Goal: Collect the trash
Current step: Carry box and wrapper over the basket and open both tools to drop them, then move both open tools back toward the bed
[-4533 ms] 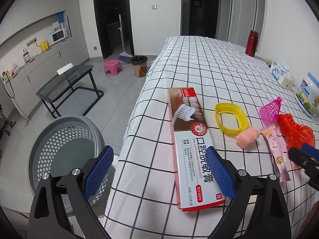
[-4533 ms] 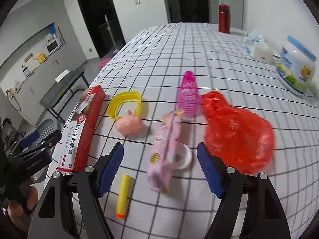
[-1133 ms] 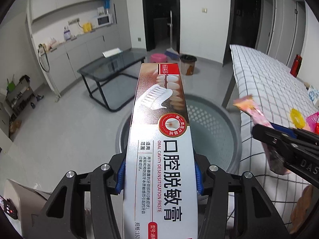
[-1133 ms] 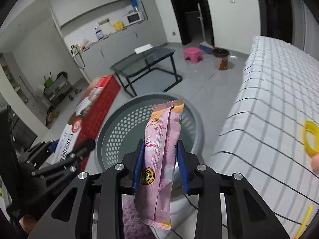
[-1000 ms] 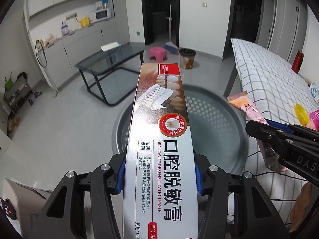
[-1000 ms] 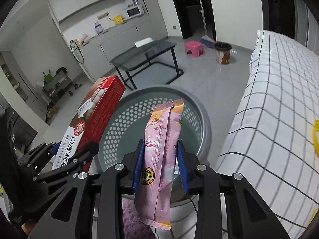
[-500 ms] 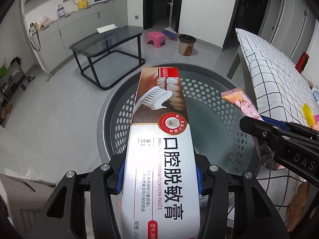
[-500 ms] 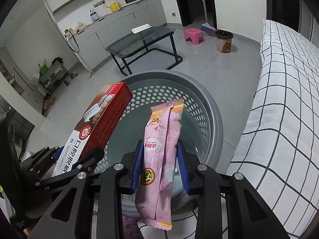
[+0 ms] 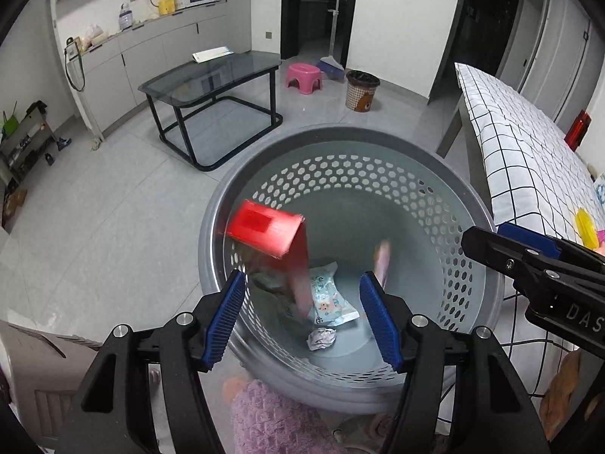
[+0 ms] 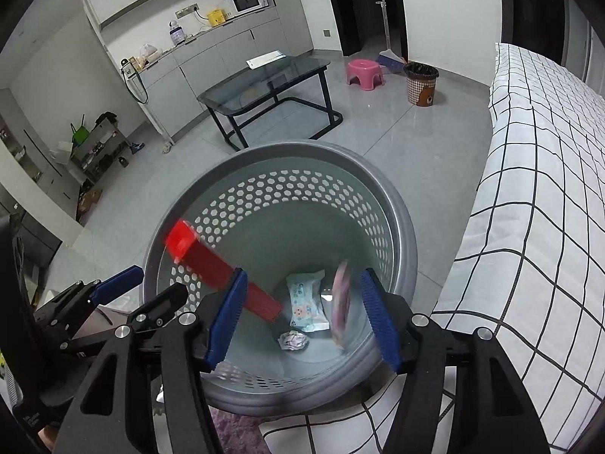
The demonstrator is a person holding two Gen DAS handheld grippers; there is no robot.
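Both grippers hang open and empty over the grey perforated basket [image 9: 487, 280] [image 10: 401, 227]. The red toothpaste box [image 9: 268, 230] [image 10: 219, 265] is falling into it, tilted and blurred. The pink snack wrapper [image 9: 382, 261] [image 10: 340, 302] also falls inside, blurred. My left gripper [image 9: 302, 321] is above the basket's near rim; it shows at the left of the right wrist view [image 10: 151, 295]. My right gripper [image 10: 302, 321] is beside it; its fingers [image 9: 529, 249] show at the right of the left wrist view. On the basket floor lie a light blue wipes packet [image 9: 329, 299] [image 10: 306, 302] and a crumpled paper ball [image 9: 321, 338] [image 10: 293, 340].
The table with the checked cloth [image 9: 529, 159] [image 10: 548, 227] stands right of the basket; a yellow ring [image 9: 584, 223] and a red bottle [image 9: 576, 130] are on it. A glass side table [image 9: 211, 87], a pink stool [image 9: 302, 75] and a small bin [image 9: 361, 90] stand farther off.
Both grippers opened and let go. The toothpaste box and the pink wrapper left the jaws and are dropping into the basket. Both grippers moved closer over the basket.
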